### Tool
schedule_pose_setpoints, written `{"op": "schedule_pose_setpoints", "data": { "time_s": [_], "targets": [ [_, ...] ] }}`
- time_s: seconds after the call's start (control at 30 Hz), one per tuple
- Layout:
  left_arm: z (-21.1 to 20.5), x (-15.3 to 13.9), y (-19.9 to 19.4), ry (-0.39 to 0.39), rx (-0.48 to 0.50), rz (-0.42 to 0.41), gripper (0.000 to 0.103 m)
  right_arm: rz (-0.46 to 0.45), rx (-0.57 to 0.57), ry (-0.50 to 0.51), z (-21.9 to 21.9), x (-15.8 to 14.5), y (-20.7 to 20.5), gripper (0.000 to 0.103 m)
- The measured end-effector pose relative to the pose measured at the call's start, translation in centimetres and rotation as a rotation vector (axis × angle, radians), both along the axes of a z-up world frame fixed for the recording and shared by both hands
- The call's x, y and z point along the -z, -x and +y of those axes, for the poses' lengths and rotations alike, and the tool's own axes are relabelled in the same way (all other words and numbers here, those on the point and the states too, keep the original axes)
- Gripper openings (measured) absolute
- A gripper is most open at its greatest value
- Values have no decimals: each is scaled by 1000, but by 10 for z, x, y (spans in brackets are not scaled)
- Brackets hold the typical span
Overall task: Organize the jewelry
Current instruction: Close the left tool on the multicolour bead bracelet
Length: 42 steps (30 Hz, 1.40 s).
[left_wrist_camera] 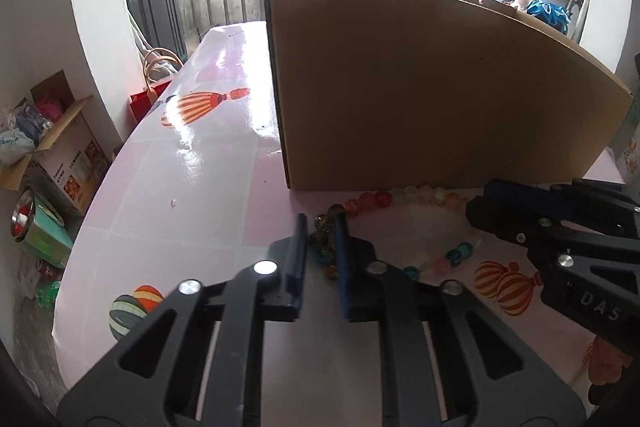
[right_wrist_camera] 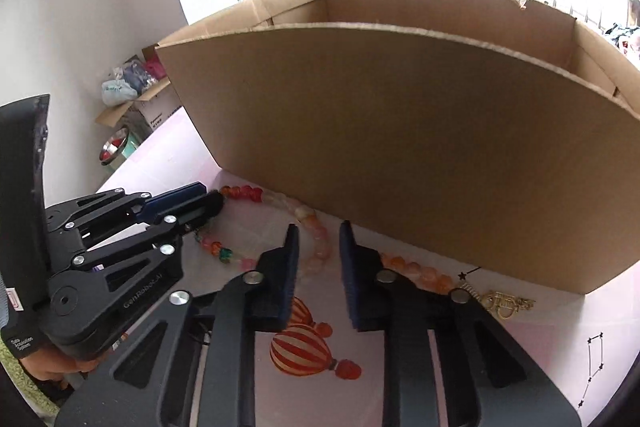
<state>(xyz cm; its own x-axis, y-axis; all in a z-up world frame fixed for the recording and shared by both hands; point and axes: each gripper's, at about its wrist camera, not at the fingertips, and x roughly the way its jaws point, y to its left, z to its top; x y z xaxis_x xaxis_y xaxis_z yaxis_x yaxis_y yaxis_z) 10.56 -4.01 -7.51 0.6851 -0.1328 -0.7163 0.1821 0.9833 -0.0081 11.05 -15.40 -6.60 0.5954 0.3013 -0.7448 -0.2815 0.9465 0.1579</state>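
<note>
A multicoloured bead necklace (left_wrist_camera: 416,195) lies in a loop on the pink tablecloth, against the front wall of a large open cardboard box (left_wrist_camera: 440,87). My left gripper (left_wrist_camera: 322,223) is shut on the necklace's dark green and amber beads (left_wrist_camera: 323,243). It also shows in the right wrist view (right_wrist_camera: 200,201), at the necklace's left end. My right gripper (right_wrist_camera: 318,231) stands partly open over the pale pink beads (right_wrist_camera: 320,247), with a gap around them. In the left wrist view its jaw ends (left_wrist_camera: 478,205) sit by the pale beads.
A gold trinket with a spring (right_wrist_camera: 502,303) lies on the cloth at the box's front right. The box (right_wrist_camera: 400,147) blocks the way ahead. The table's left edge (left_wrist_camera: 92,219) drops to floor clutter: a carton (left_wrist_camera: 52,147), a steel bowl (left_wrist_camera: 24,219).
</note>
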Motion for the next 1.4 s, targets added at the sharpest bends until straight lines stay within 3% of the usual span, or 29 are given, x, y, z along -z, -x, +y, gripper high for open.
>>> {"op": "schedule_pose_setpoints", "data": {
  "time_s": [0.13, 0.37, 0.73, 0.8, 0.93, 1.1, 1.23, 1.4],
  "targets": [
    [-2, 2, 7, -2, 14, -21, 8, -10, -8, 6, 3, 1, 3, 6],
    [-7, 0, 21, 25, 60, -5, 8, 10, 8, -20, -2, 1, 17, 5],
    [-9, -3, 27, 26, 72, 38, 9, 41, 23, -37, -11, 1, 30, 6],
    [-9, -2, 24, 19, 69, 52, 13, 41, 18, -32, -10, 2, 28, 6],
    [-14, -3, 20, -4, 78, 64, 16, 58, 13, -23, -8, 7, 27, 15],
    [-18, -2, 17, -27, 76, 62, 18, 47, 4, -2, -3, 6, 27, 15],
    [-21, -1, 17, -33, 72, 56, 18, 35, 0, 7, -2, 7, 27, 15],
    [-26, -1, 18, -45, 78, 49, 9, 26, 2, 7, -2, 8, 30, 14]
  ]
}}
